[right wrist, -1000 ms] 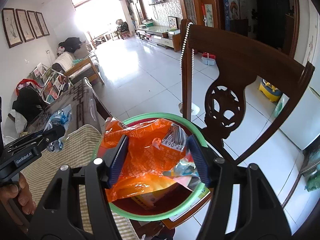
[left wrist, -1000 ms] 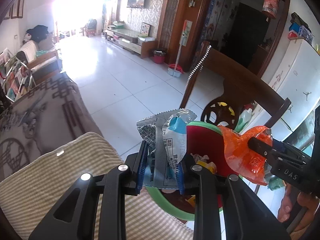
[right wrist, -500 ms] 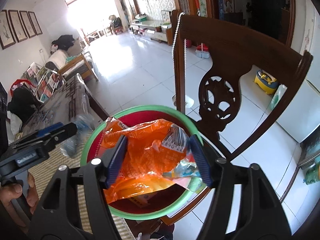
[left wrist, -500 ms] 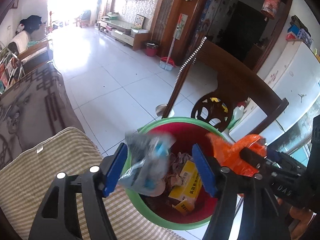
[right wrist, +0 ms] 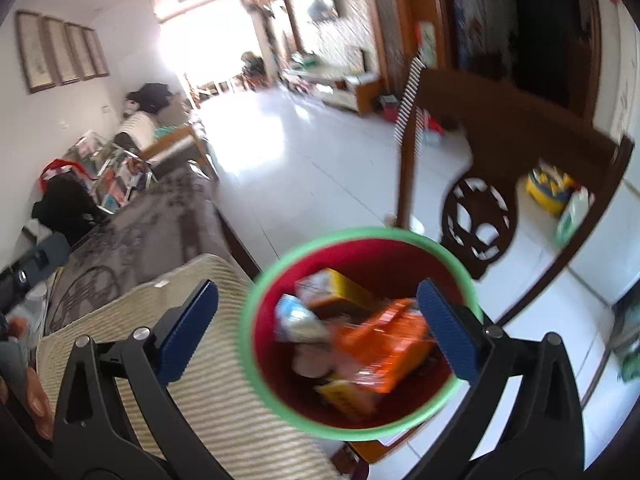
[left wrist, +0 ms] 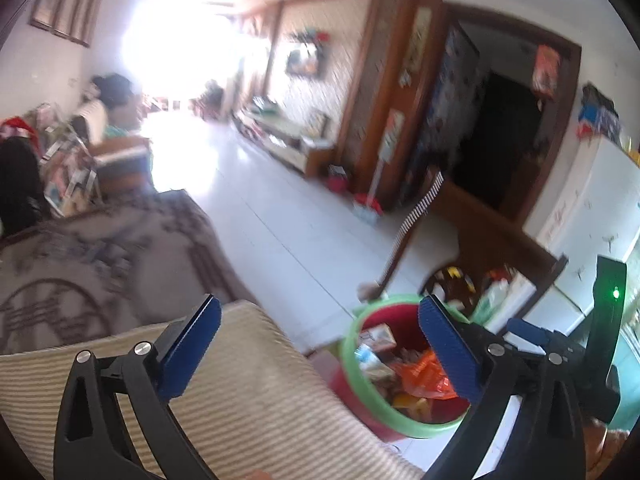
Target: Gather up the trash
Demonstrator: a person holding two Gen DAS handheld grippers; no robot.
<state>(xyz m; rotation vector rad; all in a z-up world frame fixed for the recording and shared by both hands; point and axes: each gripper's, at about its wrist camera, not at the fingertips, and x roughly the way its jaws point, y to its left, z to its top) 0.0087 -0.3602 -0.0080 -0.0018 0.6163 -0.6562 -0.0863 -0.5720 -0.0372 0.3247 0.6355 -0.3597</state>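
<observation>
Jaws on both grippers are opening wide and empty: the left gripper (left wrist: 320, 344) hangs over a striped cloth (left wrist: 248, 404) with the bin (left wrist: 400, 364) ahead to its right, while the right gripper (right wrist: 318, 328) sits right above the bin (right wrist: 360, 332), nearer it. An orange wrapper (right wrist: 384, 344), crinkly film, lies inside among a pale packet (right wrist: 298, 322) and a yellow box (right wrist: 340, 284). Round, red inside, smooth green plastic rim; judging by this, any next piece of trash lies back toward the cloth, none in view.
</observation>
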